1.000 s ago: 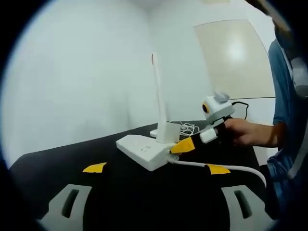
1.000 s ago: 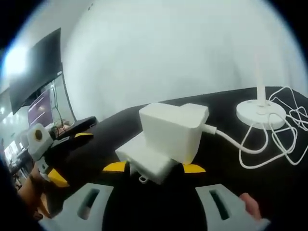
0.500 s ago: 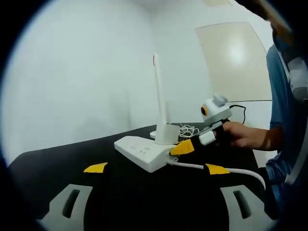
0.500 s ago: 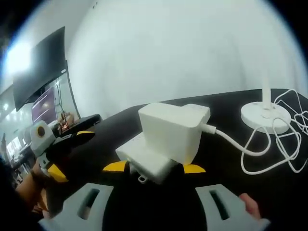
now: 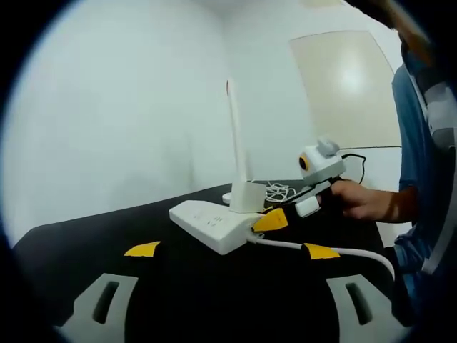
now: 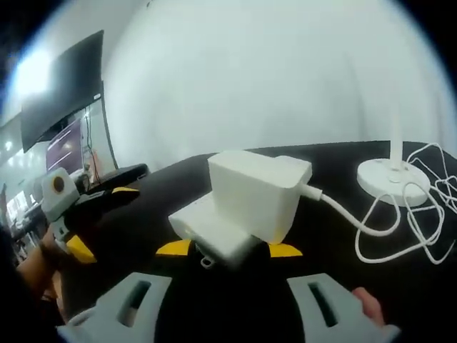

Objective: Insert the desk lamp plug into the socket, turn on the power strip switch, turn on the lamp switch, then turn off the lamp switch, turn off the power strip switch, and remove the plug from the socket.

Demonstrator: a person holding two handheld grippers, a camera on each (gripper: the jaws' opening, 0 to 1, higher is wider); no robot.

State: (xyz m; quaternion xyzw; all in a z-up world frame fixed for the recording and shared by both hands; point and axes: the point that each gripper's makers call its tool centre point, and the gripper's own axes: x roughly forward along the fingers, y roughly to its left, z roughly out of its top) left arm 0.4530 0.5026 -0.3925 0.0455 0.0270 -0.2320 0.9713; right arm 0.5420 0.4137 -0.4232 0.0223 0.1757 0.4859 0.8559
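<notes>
Black desk [image 5: 86,236] carries everything. Left gripper view: left gripper [image 5: 232,251], yellow-tipped jaws spread wide, nothing between them, clear of the white power strip [image 5: 214,223], which lies ahead of the tips, mid-desk. Plug [image 5: 248,197], a blocky white adapter, stands seated on the strip's far end. Lamp [image 5: 233,128] rises thin and upright just behind it, toward the far desk edge. At right, right gripper [image 5: 282,214] reaches in at the strip's near end, held by a hand [image 5: 360,201].

Right gripper view: plug [image 6: 258,193] on strip [image 6: 207,229], directly ahead of the tips; right gripper [image 6: 227,250] jaws wide, gripping nothing. Cord [image 6: 371,225] loops to the lamp base [image 6: 391,174] at the right desk edge.
</notes>
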